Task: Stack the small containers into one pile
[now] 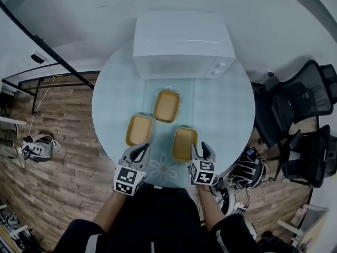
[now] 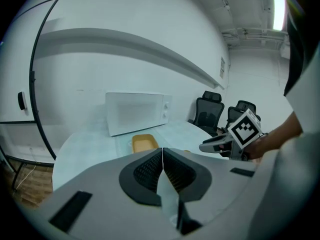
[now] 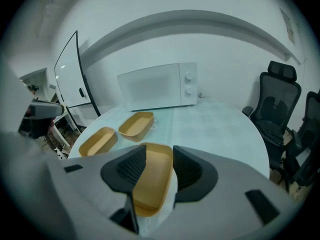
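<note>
Three tan, open-topped containers lie on the round pale table (image 1: 226,109): one at the back (image 1: 166,105), one at the left (image 1: 139,129), one at the right (image 1: 185,144). My right gripper (image 1: 202,147) is open at the near right corner of the right container (image 3: 152,176), which shows through the gap between its jaws. The other two, the back one (image 3: 136,124) and the left one (image 3: 97,140), lie beyond it. My left gripper (image 1: 141,149) hovers just in front of the left container, its jaws (image 2: 162,151) shut on nothing. Past them, the back container (image 2: 145,142) is visible.
A white microwave (image 1: 181,44) stands at the back of the table, behind the containers. Black office chairs (image 1: 297,101) stand to the right on the wooden floor. A black metal frame (image 1: 47,51) runs along the left. The person's body is at the table's near edge.
</note>
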{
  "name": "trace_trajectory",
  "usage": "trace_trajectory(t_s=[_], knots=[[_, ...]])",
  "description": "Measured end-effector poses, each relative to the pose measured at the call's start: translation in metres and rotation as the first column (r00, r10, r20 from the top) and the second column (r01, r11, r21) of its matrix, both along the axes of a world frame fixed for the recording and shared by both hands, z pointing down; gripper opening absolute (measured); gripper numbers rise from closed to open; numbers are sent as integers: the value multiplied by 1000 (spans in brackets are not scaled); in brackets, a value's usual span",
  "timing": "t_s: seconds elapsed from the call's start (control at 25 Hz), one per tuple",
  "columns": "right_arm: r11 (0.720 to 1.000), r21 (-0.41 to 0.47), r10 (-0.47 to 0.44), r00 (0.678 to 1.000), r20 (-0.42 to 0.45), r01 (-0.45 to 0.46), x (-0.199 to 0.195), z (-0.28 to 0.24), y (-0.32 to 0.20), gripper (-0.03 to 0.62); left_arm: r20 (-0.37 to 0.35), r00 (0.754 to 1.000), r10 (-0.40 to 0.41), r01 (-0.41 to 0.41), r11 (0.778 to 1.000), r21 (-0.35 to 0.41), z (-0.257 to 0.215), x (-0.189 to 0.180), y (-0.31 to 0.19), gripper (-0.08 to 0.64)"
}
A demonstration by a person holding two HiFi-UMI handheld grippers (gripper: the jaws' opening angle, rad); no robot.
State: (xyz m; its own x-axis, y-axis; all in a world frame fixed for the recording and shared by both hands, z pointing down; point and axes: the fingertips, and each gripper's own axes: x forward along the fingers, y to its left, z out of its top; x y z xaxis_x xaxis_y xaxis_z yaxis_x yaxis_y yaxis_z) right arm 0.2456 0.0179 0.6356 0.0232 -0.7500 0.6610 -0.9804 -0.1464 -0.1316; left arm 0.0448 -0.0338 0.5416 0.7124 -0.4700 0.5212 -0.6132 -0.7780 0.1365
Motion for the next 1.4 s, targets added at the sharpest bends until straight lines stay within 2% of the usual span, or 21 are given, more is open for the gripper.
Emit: trace_trajectory(t_s=[0.4,0.8,0.88,0.92,1.0,1.16,1.4], knots=[[981,-187,54,999,3,-53,13,63,15,160,11,1000,9,-9,1000,-16,8,-10,-16,14],[944,-329,33,998,46,-17,10,93,13,158,13,1000,-18,18,999,-26,11,-22,-29,14],[931,-365,41,999,30,-28,14,99,15,141,12,1000,-24,24,999,-29,12,-23,-29,14],[925,-379,50,999,21,-38,16,100,16,113,10,1000,-28,28,999,-31,13,-24,-30,14],[917,-396,64,998,19,-51,17,102,18,58,8,999,-34,35,999,-33,13,-26,-31,14],[908,-415,88,994,67,-53,13,104,21,41,9,999,-41,41,998,-41,16,-31,-32,14],[913,-398,166,973,158,-91,10,97,21,31,1,999,-38,38,998,-46,20,-30,-37,14]])
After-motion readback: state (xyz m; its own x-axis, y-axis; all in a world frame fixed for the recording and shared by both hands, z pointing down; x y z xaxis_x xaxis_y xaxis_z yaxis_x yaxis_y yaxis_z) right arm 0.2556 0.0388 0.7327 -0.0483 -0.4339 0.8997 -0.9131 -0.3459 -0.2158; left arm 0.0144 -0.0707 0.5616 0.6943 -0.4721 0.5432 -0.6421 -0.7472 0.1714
